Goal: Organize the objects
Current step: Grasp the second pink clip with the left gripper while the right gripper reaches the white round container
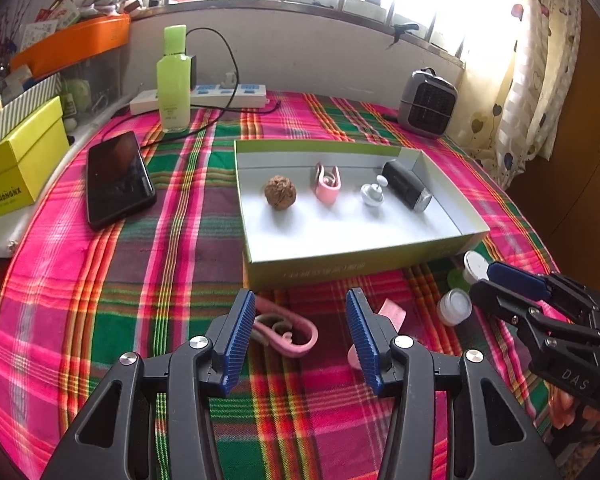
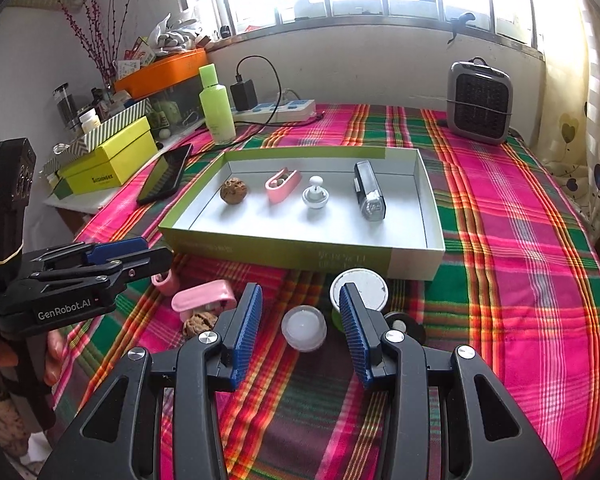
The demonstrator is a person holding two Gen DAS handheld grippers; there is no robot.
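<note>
A shallow green box (image 1: 340, 270) (image 2: 300, 254) on the plaid cloth holds a walnut (image 1: 280, 192) (image 2: 233, 190), a pink clip (image 1: 327, 184) (image 2: 283, 185), a small white knob (image 1: 372, 194) (image 2: 315, 195) and a black lighter-like case (image 1: 407, 185) (image 2: 369, 190). In front of the box lie a pink clip (image 1: 286, 330) (image 2: 204, 299), a second walnut (image 2: 199, 322), a small white jar (image 1: 455, 306) (image 2: 304, 328) and a round white lid (image 2: 360, 290). My left gripper (image 1: 302, 340) is open over the pink clip. My right gripper (image 2: 300, 338) is open around the white jar.
A black phone (image 1: 116, 178) lies left of the box. A green bottle (image 1: 174, 80), a power strip (image 1: 204, 98) and a small heater (image 1: 428, 104) stand at the back. Yellow and orange boxes (image 1: 18, 168) crowd the left side.
</note>
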